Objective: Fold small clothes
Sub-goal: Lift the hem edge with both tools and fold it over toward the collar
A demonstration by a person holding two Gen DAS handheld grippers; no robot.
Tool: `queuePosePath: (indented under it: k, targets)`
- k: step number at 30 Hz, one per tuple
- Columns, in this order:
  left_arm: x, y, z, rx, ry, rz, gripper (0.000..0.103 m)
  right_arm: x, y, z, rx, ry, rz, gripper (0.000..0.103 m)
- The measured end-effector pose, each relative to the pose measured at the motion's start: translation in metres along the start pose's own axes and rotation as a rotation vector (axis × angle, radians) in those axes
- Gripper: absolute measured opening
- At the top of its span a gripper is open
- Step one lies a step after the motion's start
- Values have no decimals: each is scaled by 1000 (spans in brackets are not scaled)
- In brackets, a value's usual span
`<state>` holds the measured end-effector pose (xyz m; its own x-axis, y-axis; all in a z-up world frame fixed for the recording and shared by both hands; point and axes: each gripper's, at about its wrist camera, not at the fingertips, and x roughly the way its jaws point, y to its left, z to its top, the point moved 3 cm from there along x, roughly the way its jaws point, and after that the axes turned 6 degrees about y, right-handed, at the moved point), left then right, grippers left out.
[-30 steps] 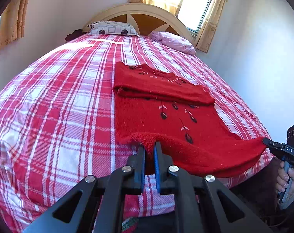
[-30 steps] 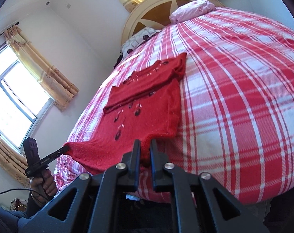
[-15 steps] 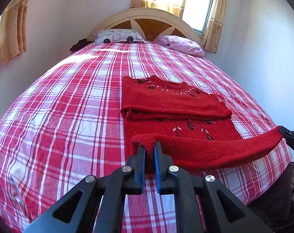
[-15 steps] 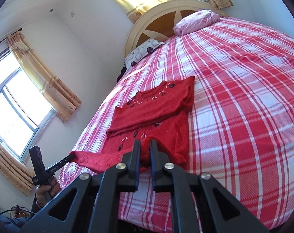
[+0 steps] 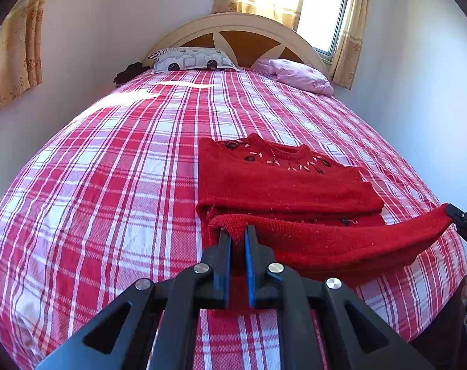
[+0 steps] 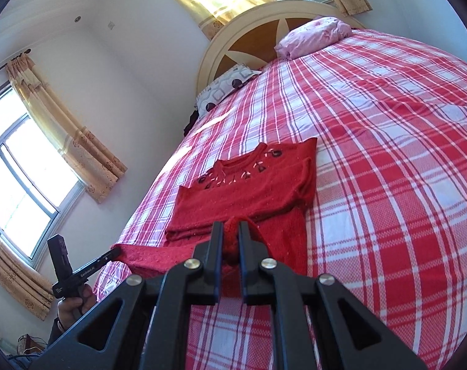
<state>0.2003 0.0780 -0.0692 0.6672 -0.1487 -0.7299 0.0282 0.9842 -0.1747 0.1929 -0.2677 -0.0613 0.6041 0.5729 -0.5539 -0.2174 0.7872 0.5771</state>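
A red knitted sweater [image 5: 282, 185] is seen part-folded near the foot edge of a bed [image 5: 110, 169] spread with a red-and-white checked cover. The sleeves appear already turned in across the chest; the bottom hem [image 5: 341, 240] is held lifted and taut, judged ready to be carried up over the body, with that last fold yet to be laid. The left gripper [image 5: 235, 234] is clamped on one hem corner, the right gripper [image 6: 231, 231] on the other. The wool looks thick, fuzzy and limp, embroidered near the ribbed neckline.

A home bedroom: plaid-covered bed [image 5: 110, 185], arched headboard [image 5: 242, 35], pillows [image 5: 193, 60], curtained windows [image 6: 20, 178]
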Motion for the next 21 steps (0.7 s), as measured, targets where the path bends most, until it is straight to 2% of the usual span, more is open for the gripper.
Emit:
queuePosePath:
  k: [21]
  targets:
    - [44,10,67,-48,2,-26,8,40,-5,66,15,-14,-25,12]
